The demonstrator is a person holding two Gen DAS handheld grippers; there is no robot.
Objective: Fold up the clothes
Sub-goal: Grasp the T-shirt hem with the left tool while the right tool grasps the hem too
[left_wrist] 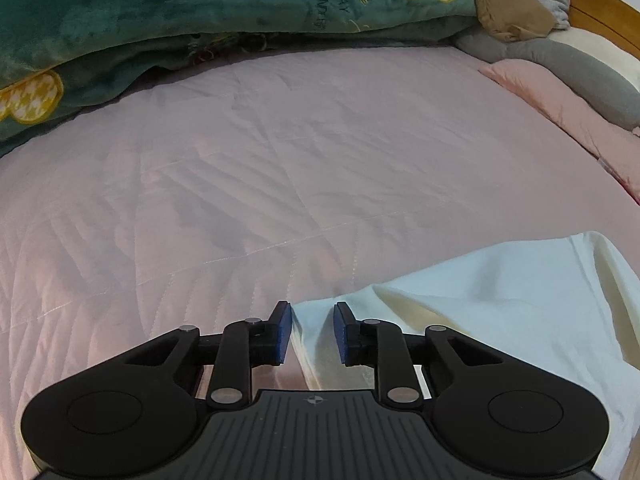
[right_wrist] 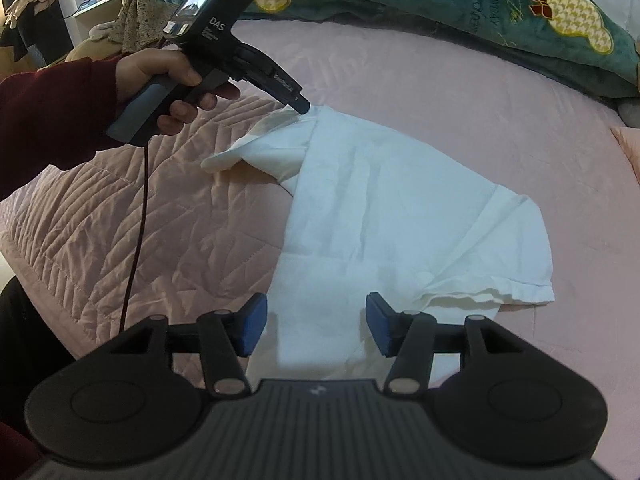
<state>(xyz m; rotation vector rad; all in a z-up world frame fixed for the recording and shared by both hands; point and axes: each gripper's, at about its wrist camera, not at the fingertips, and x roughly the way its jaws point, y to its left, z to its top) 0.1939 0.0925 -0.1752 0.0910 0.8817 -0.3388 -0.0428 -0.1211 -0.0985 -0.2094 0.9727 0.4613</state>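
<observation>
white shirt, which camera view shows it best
The right wrist view. There the white shirt lies spread on the pink quilt almost whole, both sleeves visible, with the left gripper at its far corner. The left wrist view shows only one rumpled corner of the shirt between and beside that gripper's fingers.

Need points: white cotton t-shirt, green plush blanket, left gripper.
white cotton t-shirt (right_wrist: 392, 200): right wrist view, middle of the body panel.
green plush blanket (left_wrist: 152, 12): left wrist view, plain green stretch at the far bed edge.
left gripper (left_wrist: 313, 334): left wrist view, midway between its blue-padded fingertips, over the shirt's corner.
</observation>
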